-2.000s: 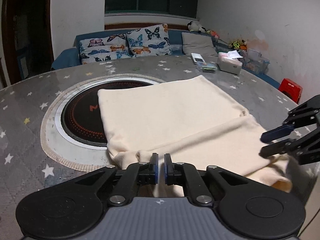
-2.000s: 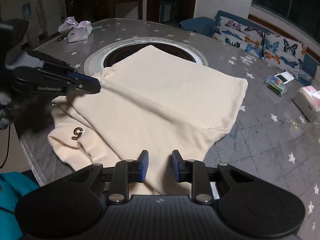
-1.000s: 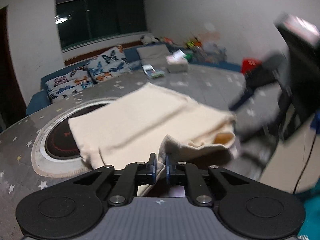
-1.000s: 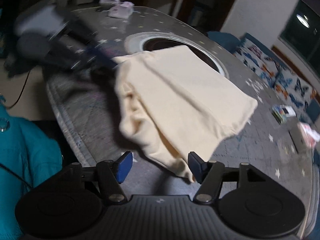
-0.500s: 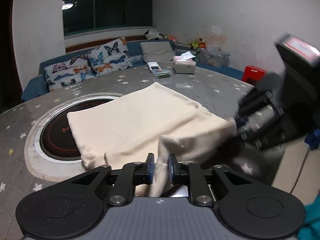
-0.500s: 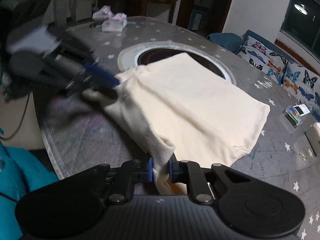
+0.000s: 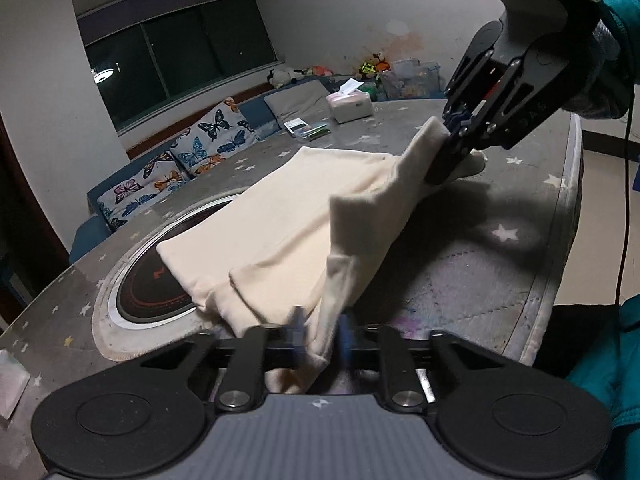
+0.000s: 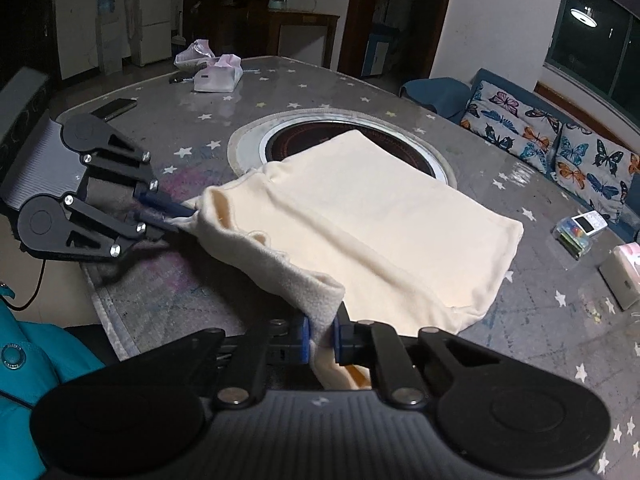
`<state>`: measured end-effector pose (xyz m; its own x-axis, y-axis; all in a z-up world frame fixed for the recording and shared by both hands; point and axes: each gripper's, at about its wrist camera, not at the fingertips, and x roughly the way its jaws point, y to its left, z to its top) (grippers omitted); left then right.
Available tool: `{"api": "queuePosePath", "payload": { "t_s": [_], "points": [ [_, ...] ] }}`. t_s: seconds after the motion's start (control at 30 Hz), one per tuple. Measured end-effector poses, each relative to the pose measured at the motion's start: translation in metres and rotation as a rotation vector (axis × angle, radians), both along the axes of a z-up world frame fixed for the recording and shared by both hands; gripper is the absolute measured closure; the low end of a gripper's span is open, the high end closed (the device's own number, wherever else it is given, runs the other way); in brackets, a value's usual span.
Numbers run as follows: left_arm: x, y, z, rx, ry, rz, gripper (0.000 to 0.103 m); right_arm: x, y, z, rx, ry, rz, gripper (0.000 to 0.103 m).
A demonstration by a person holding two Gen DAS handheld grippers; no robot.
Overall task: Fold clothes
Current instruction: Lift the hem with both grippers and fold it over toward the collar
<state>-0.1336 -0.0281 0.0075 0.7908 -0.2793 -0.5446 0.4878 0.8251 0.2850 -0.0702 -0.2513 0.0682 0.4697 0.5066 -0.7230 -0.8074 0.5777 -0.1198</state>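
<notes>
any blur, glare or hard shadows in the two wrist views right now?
Left wrist view: the left gripper fingertips are motion-blurred where they pinch the cream garment; the right gripper casts a hard shadow on the table. Right wrist view: sharp, with mild glare on the far tabletop and strong fisheye bending at the edges.

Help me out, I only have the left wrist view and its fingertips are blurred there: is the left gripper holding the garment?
Observer: Yes. In the right wrist view the left gripper pinches the edge of the garment, and that edge is lifted.
Operator: And the right gripper's own grip?
Observer: The right gripper is shut on a thick fold of the edge, with both pads pressing on it.
Operator: Is anything behind my left gripper?
Observer: A phone lies on the table beyond it, apart from the garment.
</notes>
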Motion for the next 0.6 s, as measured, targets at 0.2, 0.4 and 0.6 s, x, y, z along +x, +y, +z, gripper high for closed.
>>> {"api": "queuePosePath", "payload": {
  "t_s": [0.2,0.4,0.6],
  "points": [
    [-0.022,0.006,0.018,-0.07,-0.005,-0.017,0.098,-0.019,-0.006,0.017,0.015,-0.024,0.025,0.094],
    [-0.063,0.008,0.051,-0.127,0.014,-0.06,0.098,-0.061,-0.019,0.048,0.026,-0.02,0.087,0.095],
    [-0.048,0.009,0.071,-0.127,-0.014,-0.04,0.098,-0.061,-0.019,0.063,0.034,-0.011,0.055,0.095]
  ]
}}
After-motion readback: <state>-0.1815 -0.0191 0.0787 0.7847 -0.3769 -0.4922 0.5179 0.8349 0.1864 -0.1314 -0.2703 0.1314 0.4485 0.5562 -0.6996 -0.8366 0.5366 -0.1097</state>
